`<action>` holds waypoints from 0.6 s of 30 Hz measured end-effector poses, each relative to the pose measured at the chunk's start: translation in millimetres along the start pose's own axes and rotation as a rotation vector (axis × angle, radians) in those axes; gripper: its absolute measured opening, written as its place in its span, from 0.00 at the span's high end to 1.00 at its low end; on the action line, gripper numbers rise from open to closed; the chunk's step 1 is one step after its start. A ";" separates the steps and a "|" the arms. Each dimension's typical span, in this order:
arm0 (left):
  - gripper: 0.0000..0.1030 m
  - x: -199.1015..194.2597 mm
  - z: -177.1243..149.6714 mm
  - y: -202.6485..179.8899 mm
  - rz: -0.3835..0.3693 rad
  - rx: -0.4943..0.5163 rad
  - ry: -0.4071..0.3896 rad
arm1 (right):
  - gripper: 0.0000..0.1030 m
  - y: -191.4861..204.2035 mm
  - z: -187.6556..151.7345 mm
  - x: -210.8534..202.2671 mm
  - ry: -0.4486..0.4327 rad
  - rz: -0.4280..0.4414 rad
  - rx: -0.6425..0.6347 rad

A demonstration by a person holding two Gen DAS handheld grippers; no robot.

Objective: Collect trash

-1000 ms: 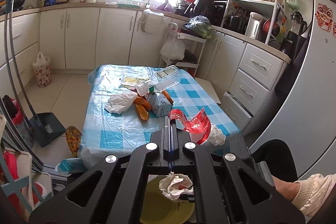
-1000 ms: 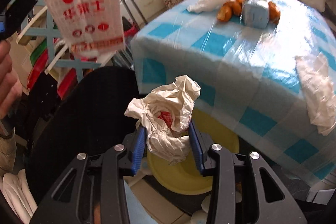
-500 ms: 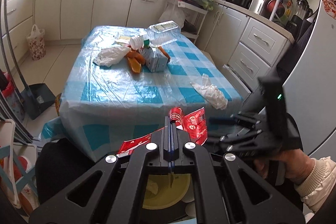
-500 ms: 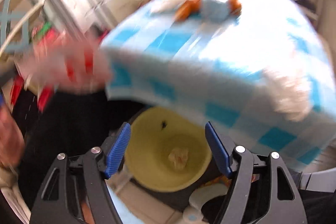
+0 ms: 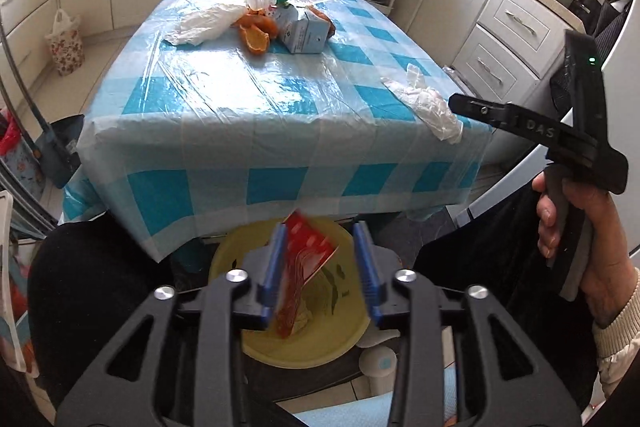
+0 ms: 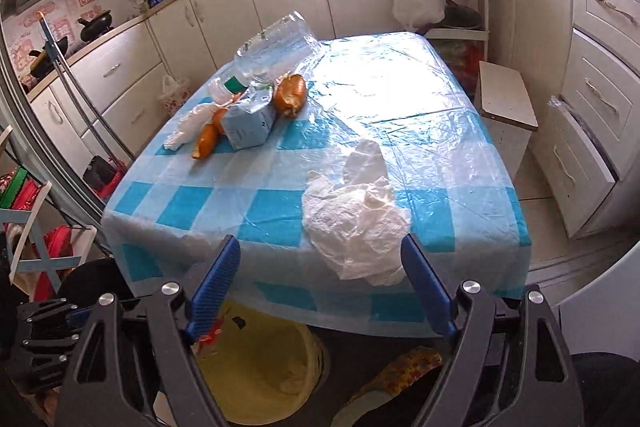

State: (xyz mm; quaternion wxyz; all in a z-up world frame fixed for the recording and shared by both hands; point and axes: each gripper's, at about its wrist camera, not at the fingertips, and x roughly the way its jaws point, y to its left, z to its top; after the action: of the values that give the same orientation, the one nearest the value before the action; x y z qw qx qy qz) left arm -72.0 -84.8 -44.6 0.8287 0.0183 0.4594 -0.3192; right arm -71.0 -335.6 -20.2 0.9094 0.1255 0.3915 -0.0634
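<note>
Jaws of the left gripper (image 5: 320,267) are opening at lower centre, a red wrapper (image 5: 306,259) slipping between them above the yellow bin (image 5: 348,343). Jaws of the right gripper (image 6: 320,287) are opening wide, empty, facing a crumpled white bag (image 6: 356,223) lying on the bench (image 6: 440,131) edge.

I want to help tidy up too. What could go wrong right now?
The red wrapper is dropping from the opening left gripper; it might catch the yellow bin rim and land on the floor. The white bag overhangs the table edge, so the right gripper could knock it off.
</note>
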 end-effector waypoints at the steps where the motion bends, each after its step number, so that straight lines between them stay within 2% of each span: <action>1: 0.62 -1.3 0.6 0.8 0.000 -0.001 -0.003 | 0.28 -0.5 1.0 4.5 0.018 -0.013 -0.001; 10: 0.51 -4.4 0.0 7.1 -0.019 -0.025 -0.007 | 0.48 -2.9 0.2 31.5 0.127 -0.058 -0.030; 18: 0.48 -7.5 -0.6 13.5 -0.039 -0.057 -0.021 | 0.63 -5.0 20.1 47.7 0.138 -0.060 -0.045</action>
State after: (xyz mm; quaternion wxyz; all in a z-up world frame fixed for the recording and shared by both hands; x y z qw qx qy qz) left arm -67.9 -70.0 -42.7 0.8271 -0.0176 0.4599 -0.3225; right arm -25.4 -346.8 -42.5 0.8804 0.0972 0.4583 -0.0730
